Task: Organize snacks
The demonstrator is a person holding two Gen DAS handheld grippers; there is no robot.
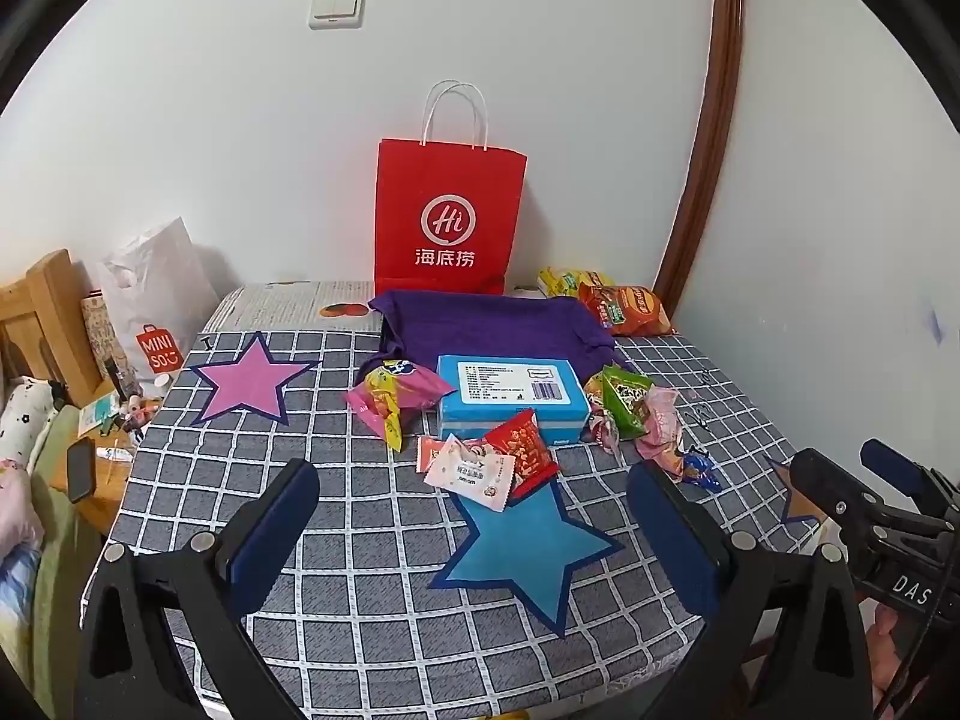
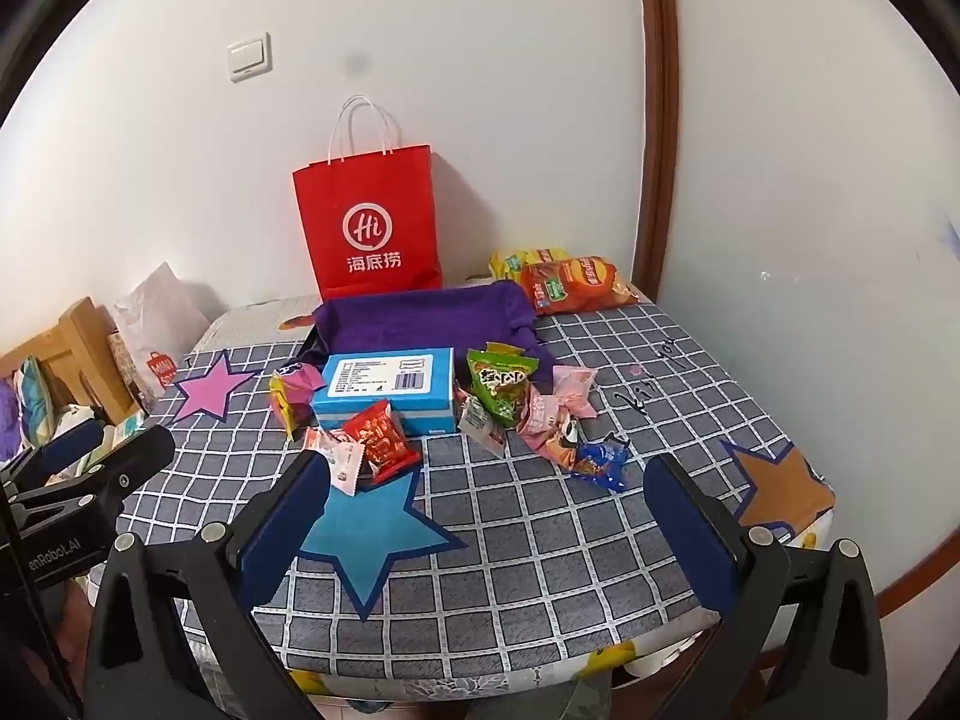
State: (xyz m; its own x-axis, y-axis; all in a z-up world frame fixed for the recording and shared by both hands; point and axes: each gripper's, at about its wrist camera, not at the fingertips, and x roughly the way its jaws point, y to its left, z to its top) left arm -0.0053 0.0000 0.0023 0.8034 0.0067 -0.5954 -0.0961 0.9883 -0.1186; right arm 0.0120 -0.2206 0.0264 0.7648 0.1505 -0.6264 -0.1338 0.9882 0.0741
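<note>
Two hand-held grippers hover over a checked tablecloth (image 1: 360, 570) strewn with snacks, both tilted down toward the pile and both with jaws spread wide and empty. The left gripper (image 1: 474, 531) frames a blue star (image 1: 528, 546) on the cloth; the right gripper (image 2: 489, 510) hangs above bare cloth just right of that star. The snacks lie loose around a blue box (image 1: 510, 393) near the table's middle: a red packet (image 1: 525, 444) and a white packet (image 1: 471, 471) overlapping at its front edge and spilling onto the star, a pink packet (image 1: 393, 396) to its left, a green packet (image 2: 501, 387) and a small blue packet (image 2: 600, 462) to its right. Two chip bags (image 2: 573, 285) sit at the far right corner, beside a purple cloth (image 1: 480, 321) and a red paper bag (image 1: 447, 216). Sorting appears not to have begun. A sound first move would be to take the topmost packet from the overlapping pair, pinching its crimped edge rather than its puffed middle, and to lift straight up so the neighbours stay put
</note>
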